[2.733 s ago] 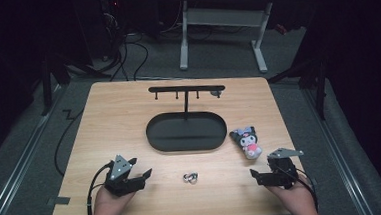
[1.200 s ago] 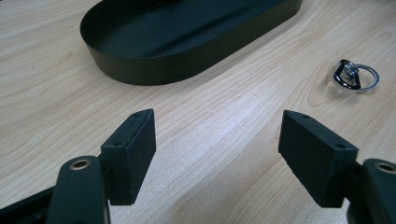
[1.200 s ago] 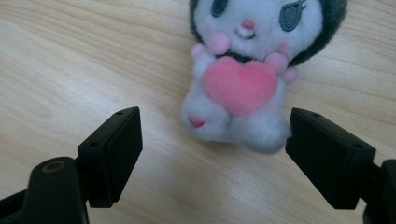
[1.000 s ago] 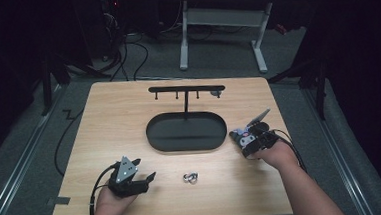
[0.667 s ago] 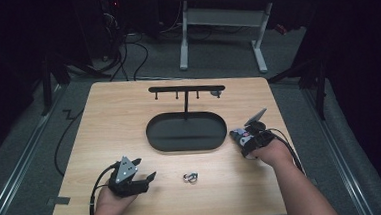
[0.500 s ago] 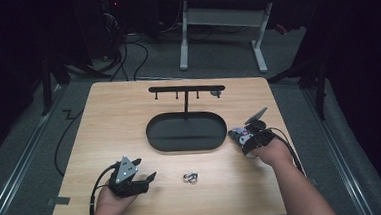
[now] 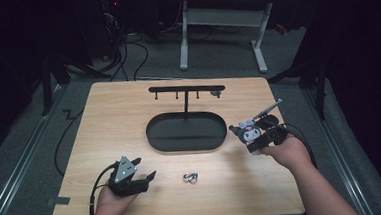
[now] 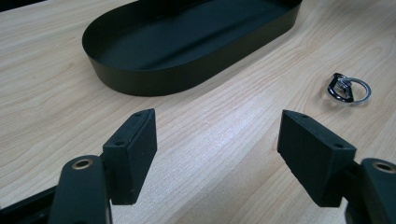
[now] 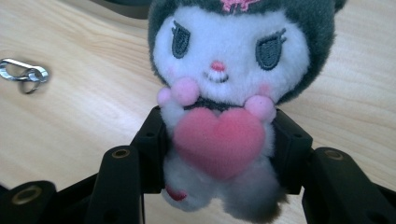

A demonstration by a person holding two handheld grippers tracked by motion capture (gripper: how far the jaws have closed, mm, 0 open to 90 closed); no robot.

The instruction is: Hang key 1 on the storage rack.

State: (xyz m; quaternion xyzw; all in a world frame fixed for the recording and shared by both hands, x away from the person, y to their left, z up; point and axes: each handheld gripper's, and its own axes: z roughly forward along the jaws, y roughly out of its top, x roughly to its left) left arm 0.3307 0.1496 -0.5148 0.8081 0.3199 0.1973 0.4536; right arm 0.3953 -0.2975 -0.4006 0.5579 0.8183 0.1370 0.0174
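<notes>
From above, the right gripper (image 7: 258, 139) holds a plush toy (image 7: 248, 131) by its body, just right of the black tray (image 7: 187, 133); its jaws have just closed on the toy. The left gripper (image 7: 143, 178) rests on the table (image 7: 128, 111), jaws wide and empty, with a key ring (image 7: 190, 178) to their right. A hook stand (image 7: 186, 91) rises behind the tray. In the left gripper view the tray lies ahead of the fingers (image 8: 135, 154), the key ring (image 8: 348, 88) ahead and right. In the right gripper view the fingers (image 9: 152, 140) pinch the toy (image 9: 229, 84) at its sides; the key ring (image 9: 23, 71) lies far left.
</notes>
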